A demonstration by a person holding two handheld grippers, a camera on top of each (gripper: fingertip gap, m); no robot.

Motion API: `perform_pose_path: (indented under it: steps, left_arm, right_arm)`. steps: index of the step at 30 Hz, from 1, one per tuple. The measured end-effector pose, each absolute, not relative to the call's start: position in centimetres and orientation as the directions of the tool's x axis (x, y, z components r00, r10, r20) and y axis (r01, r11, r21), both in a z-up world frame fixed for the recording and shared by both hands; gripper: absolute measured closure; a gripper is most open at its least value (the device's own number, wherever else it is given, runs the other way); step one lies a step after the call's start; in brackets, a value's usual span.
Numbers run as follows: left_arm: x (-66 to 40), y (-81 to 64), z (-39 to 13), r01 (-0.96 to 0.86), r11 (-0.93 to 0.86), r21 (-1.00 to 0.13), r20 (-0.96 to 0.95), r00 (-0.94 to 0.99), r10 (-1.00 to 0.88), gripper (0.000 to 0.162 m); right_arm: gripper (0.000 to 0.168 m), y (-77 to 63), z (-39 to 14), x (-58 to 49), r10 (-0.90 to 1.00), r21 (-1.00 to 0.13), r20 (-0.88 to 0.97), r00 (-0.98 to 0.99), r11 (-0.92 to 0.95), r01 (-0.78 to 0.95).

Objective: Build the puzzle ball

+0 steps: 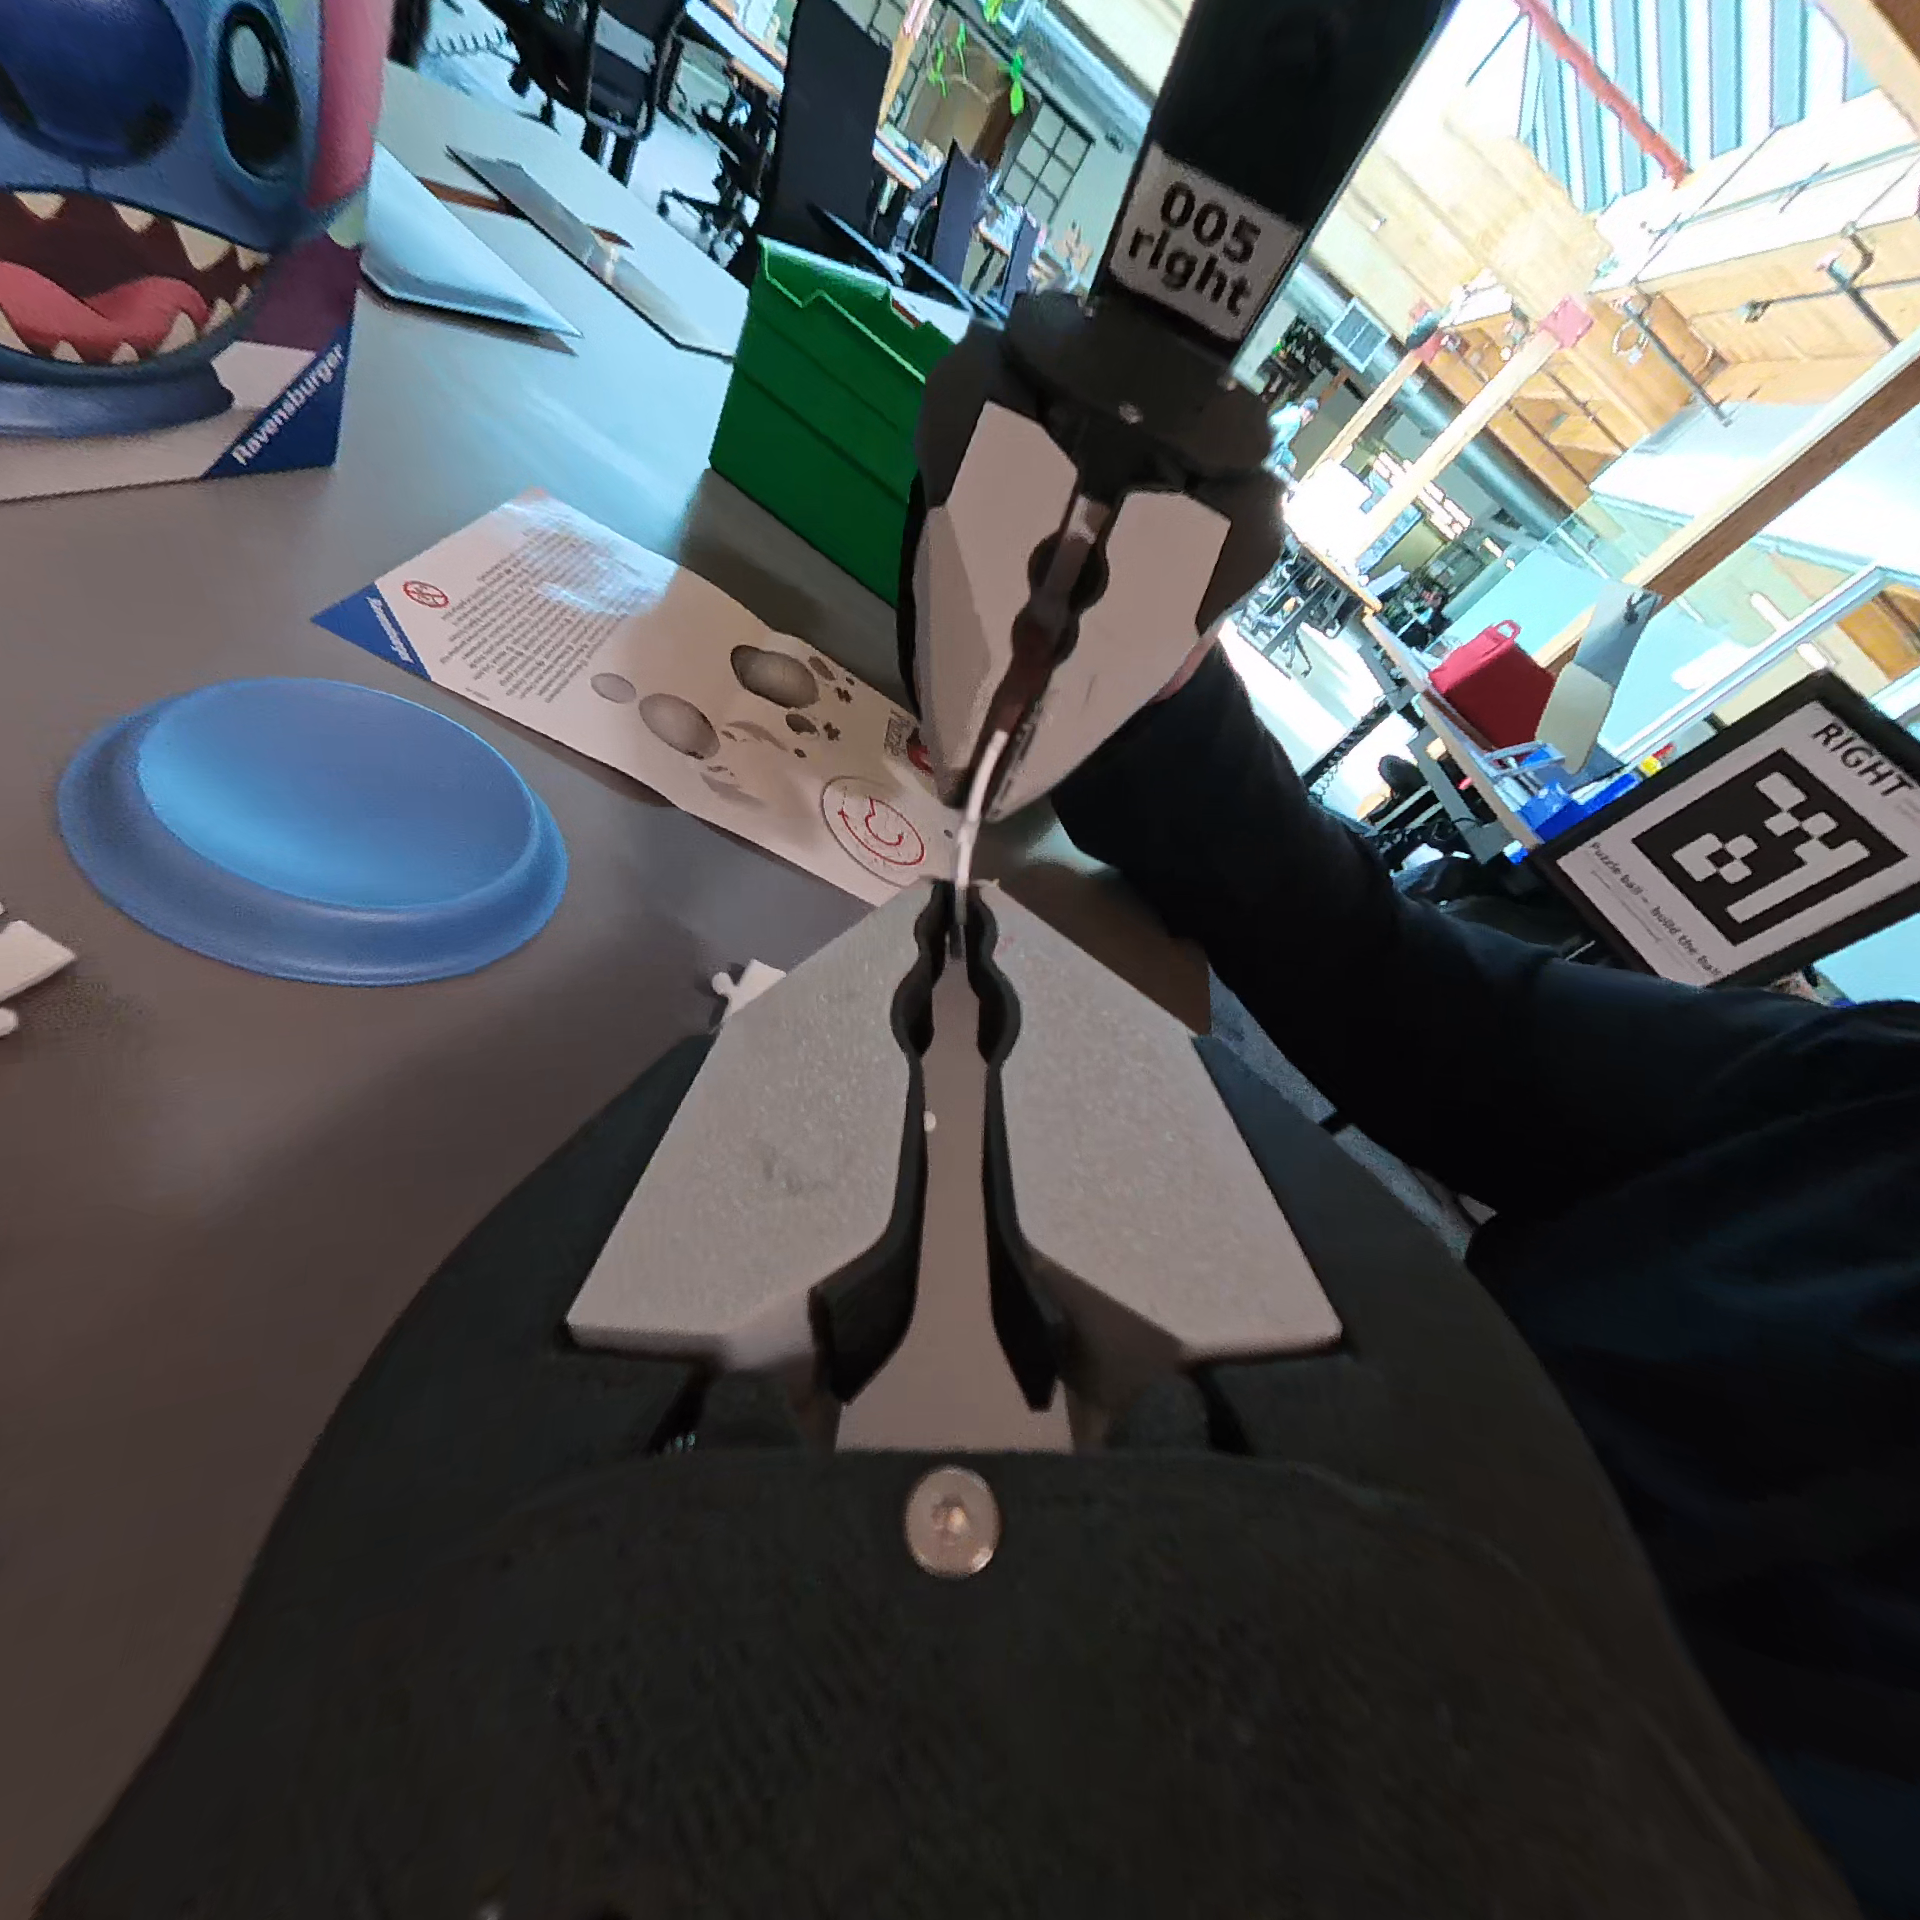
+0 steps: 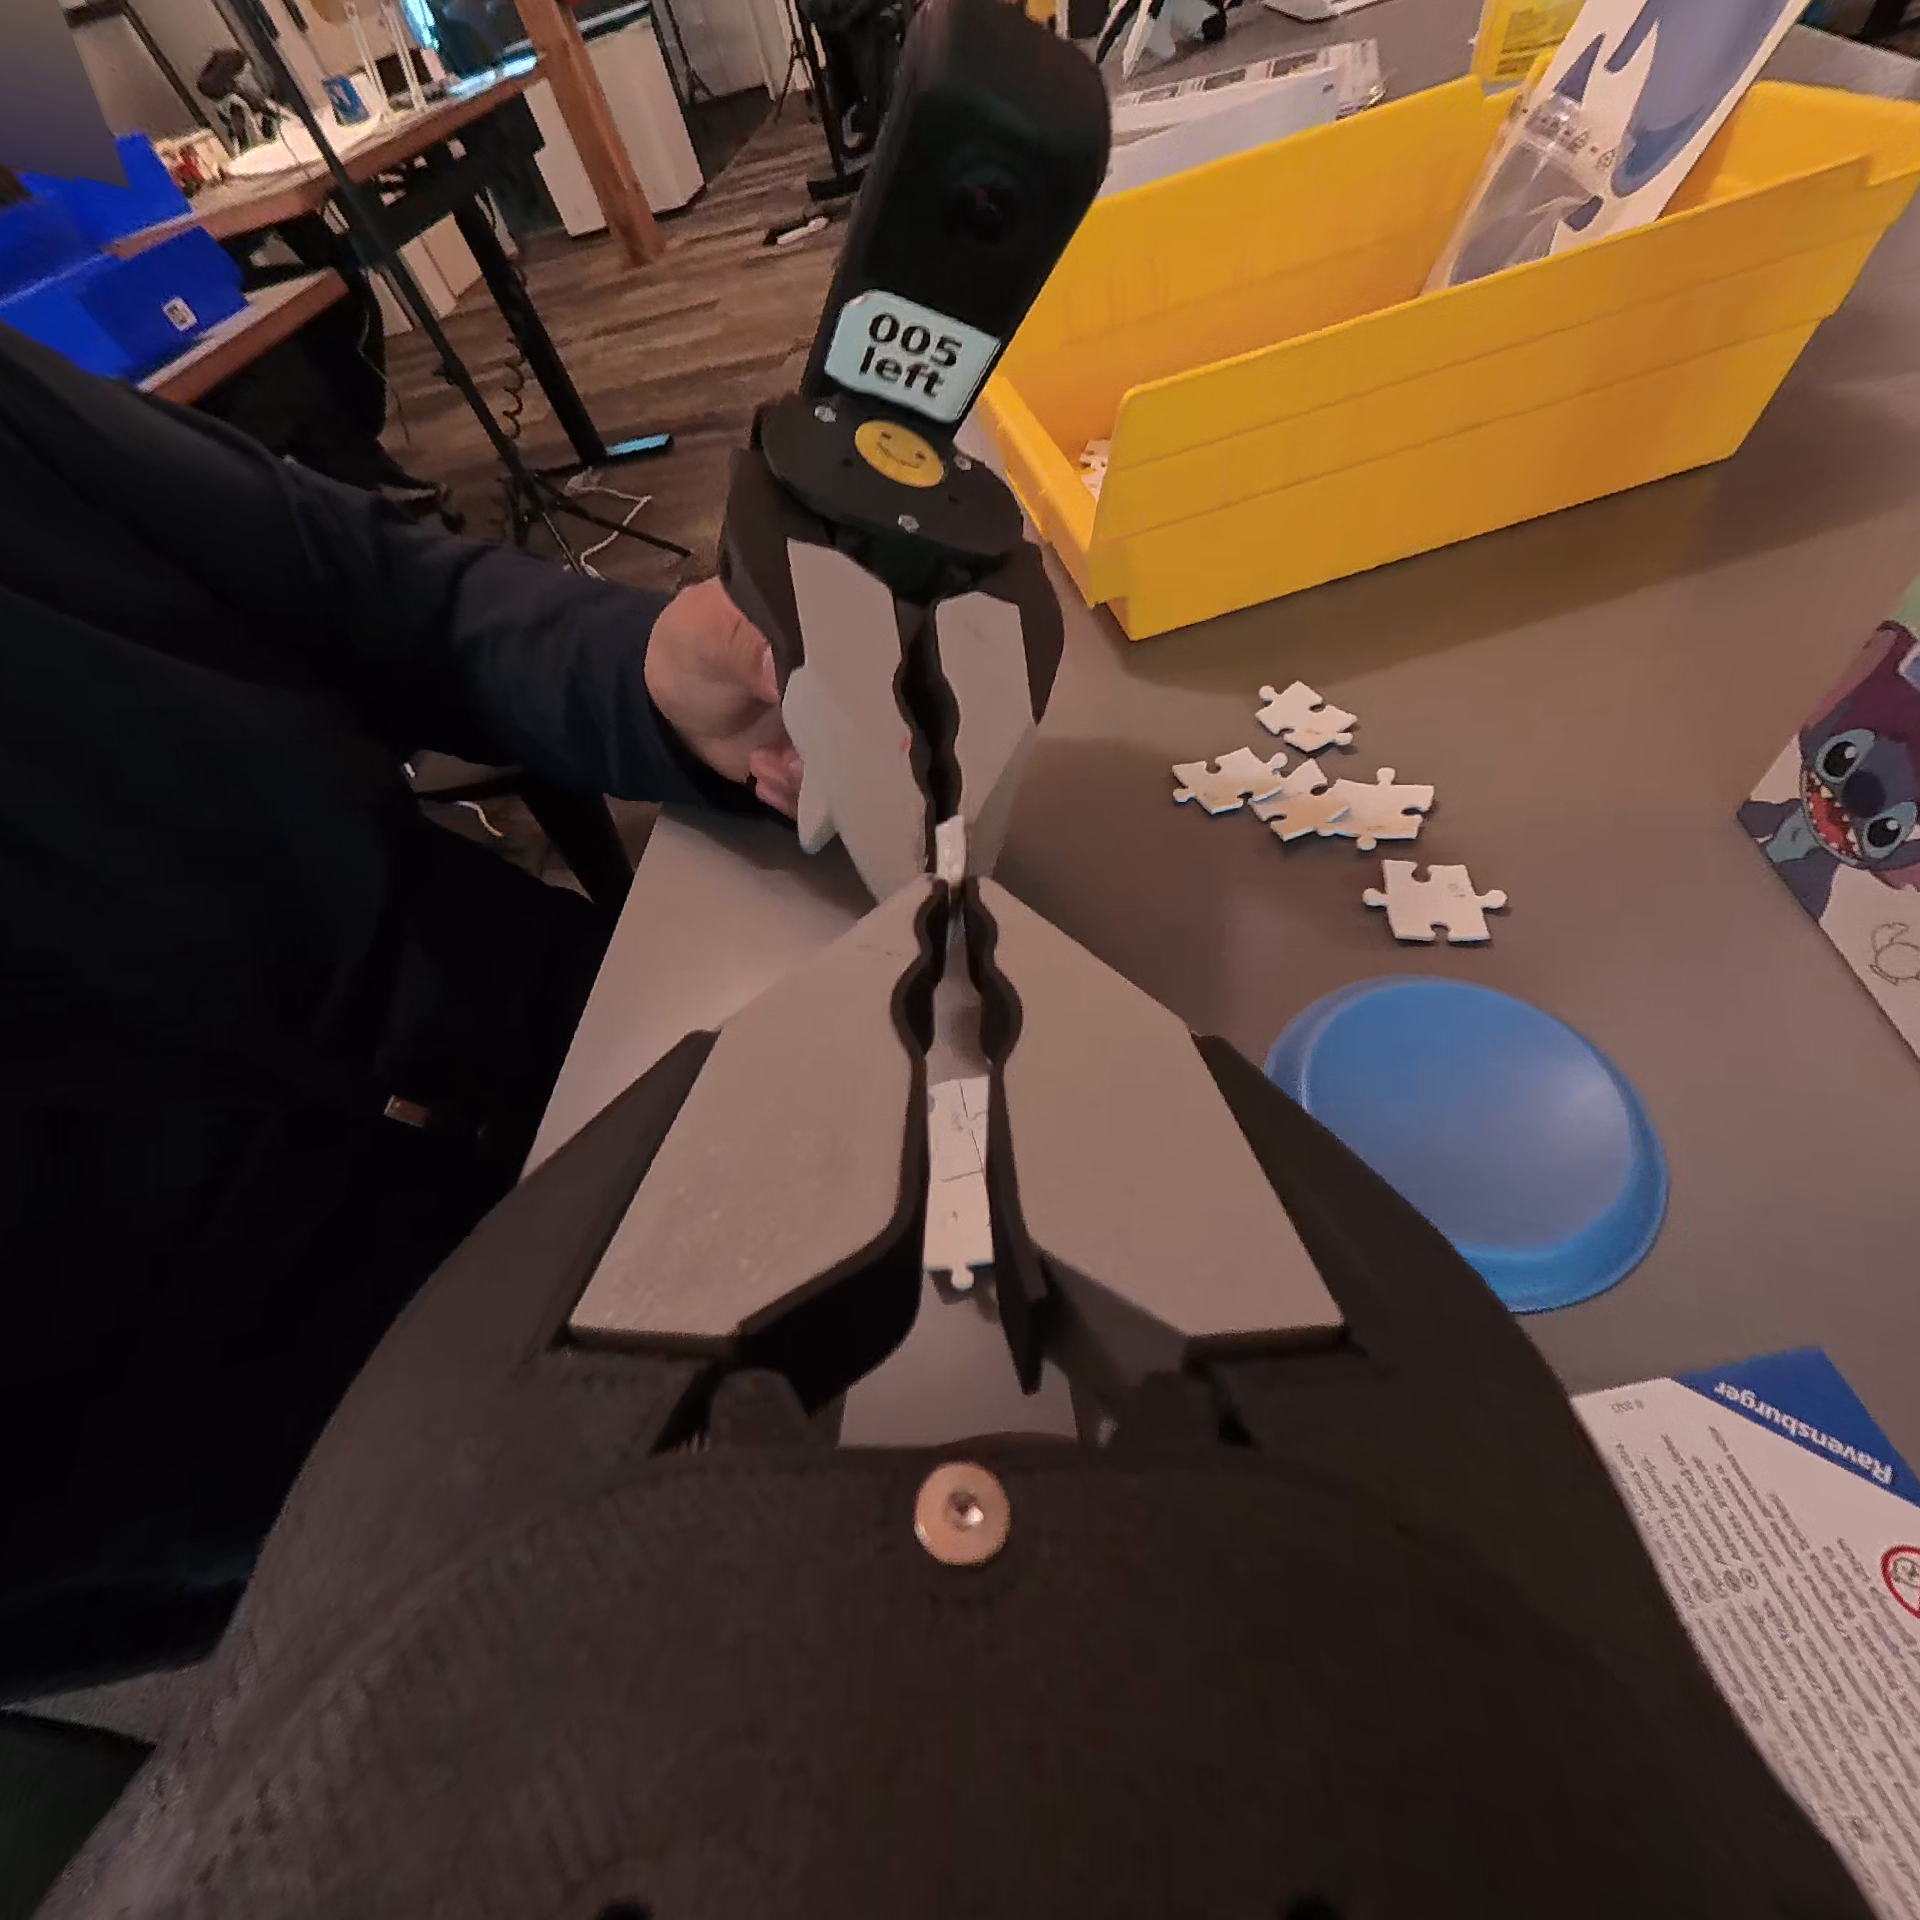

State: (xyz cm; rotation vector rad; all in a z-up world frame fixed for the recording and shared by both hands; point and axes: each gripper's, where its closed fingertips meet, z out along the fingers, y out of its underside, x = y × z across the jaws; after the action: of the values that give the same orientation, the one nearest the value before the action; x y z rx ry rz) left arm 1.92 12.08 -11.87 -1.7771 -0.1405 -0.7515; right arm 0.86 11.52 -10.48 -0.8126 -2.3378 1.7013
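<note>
My right gripper (image 2: 951,914) is shut on a white strip of joined puzzle pieces (image 2: 958,1174) that runs between its fingers and sticks out past the tips. My left gripper (image 1: 953,920) faces it tip to tip above the grey table, jaws nearly closed on the end of a white puzzle piece (image 1: 971,836). In the left wrist view the right gripper (image 1: 982,800) comes down from above; in the right wrist view the left gripper (image 2: 948,831) does the same. I cannot tell whether both hold one strip or two pieces that touch. Several loose white pieces (image 2: 1320,790) lie on the table.
A blue dome-shaped stand (image 1: 312,821) (image 2: 1475,1132) sits on the table beside an instruction sheet (image 1: 644,665) (image 2: 1766,1538). The puzzle box (image 1: 156,229) and a green bin (image 1: 821,416) stand behind. A yellow bin (image 2: 1403,416) and a picture sheet (image 2: 1860,800) are at the right. A person's sleeves reach in. Less than 4 cm separates the two grippers' tips.
</note>
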Motion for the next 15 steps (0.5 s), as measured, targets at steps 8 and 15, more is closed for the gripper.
perform_pose_path:
  steps: [8,15]
  left_arm:
    - [4.1,12.7,-14.7,0.344,-0.491,-0.8,0.513,0.817,-0.264,0.162]
    - [5.5,13.0,-16.4,0.296,-0.571,-0.766,0.516,0.812,-0.272,0.162]
  right_arm:
    - [0.168,11.6,-10.6,0.7,0.492,-0.899,-0.282,-0.824,0.163,0.405]
    - [0.168,10.1,-12.4,0.8,0.48,-0.865,-0.3,-0.824,0.226,0.447]
